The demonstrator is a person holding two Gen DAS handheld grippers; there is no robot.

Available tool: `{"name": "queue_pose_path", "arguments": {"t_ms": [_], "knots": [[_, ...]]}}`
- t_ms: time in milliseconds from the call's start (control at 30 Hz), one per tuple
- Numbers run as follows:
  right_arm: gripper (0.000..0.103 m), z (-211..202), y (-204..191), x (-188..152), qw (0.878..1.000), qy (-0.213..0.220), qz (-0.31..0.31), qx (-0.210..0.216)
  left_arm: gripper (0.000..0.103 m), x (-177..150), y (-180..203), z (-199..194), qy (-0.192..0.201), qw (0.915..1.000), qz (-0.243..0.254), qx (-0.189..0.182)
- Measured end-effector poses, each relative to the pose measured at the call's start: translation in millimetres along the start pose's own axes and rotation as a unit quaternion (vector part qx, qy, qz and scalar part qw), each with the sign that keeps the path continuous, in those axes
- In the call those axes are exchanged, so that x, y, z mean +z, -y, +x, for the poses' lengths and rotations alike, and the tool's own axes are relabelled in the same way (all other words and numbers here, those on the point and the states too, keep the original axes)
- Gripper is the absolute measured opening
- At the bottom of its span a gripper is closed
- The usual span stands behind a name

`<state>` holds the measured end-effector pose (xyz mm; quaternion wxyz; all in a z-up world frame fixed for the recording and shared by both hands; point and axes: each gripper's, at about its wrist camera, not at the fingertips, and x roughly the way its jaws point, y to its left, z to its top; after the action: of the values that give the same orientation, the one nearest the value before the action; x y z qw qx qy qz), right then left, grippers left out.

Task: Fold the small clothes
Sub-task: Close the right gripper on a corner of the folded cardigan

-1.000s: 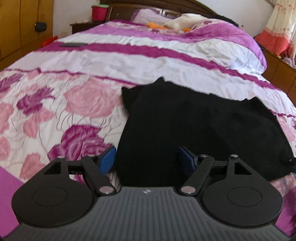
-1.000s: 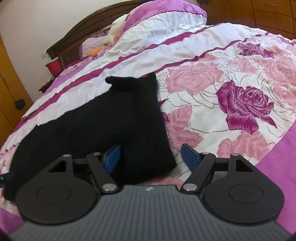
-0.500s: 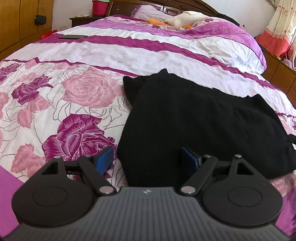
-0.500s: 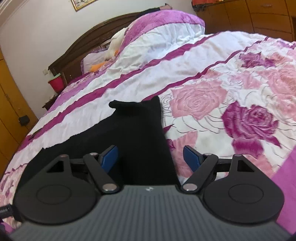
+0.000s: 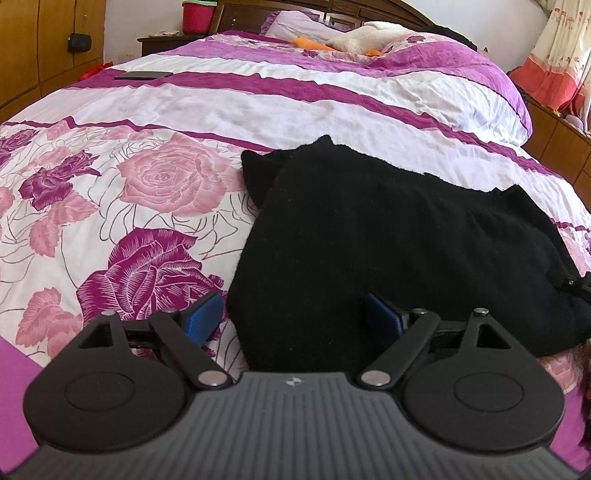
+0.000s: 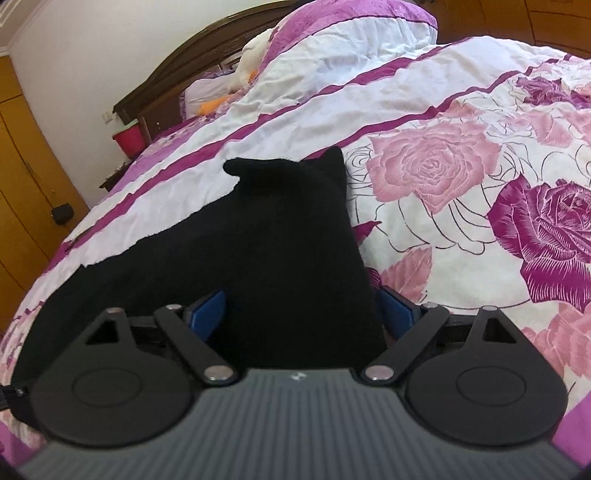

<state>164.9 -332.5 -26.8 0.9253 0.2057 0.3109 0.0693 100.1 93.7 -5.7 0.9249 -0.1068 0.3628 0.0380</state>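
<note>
A black knitted garment (image 5: pixel 388 236) lies spread flat on the rose-patterned bedspread (image 5: pixel 140 206). My left gripper (image 5: pixel 293 317) hovers over the garment's near left corner, its jaws wide and still opening; its blue pads (image 5: pixel 203 314) straddle the cloth edge without pressing on it. In the right wrist view the same garment (image 6: pixel 266 251) runs away to the left. My right gripper (image 6: pixel 303 312) stands over its near right corner, jaws opening, the cloth between the blue pads (image 6: pixel 208 308) but not pinched.
A dark phone (image 5: pixel 144 75) lies on the bed at far left. Pillows and a soft toy (image 5: pixel 354 38) sit by the wooden headboard. A red bucket (image 5: pixel 199 14) stands on the nightstand. Wooden wardrobes (image 5: pixel 33 44) line the left wall; a curtain (image 5: pixel 554 55) hangs at right.
Both grippers have opened wider over the garment's near corners. The right gripper has moved in closer over the right corner; the left view has shifted slightly.
</note>
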Motion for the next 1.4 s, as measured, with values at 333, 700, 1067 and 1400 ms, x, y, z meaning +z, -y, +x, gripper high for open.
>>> {"name": "queue_pose_path", "arguments": {"t_ms": [333, 700, 1067, 1400], "knots": [[0.082, 6.1, 0.0, 0.0, 0.997, -0.005, 0.043, 0.071, 0.088, 0.7, -1.7, 1.5, 0.0, 1.0, 0.0, -0.004], [0.082, 14.9, 19.9, 2.3, 0.98, 0.035, 0.164, 0.106, 0.088, 0.3, -1.6, 2.0, -0.001, 1.0, 0.002, -0.002], [0.045, 22.3, 12.3, 2.1, 0.99, 0.042, 0.116, 0.072, 0.089, 1.1, 0.3, 2.7, -0.003, 1.0, 0.004, 0.002], [0.025, 9.4, 19.9, 8.3, 0.974, 0.045, 0.191, 0.115, 0.089, 1.5, -0.5, -3.1, -0.008, 1.0, 0.004, -0.002]]}}
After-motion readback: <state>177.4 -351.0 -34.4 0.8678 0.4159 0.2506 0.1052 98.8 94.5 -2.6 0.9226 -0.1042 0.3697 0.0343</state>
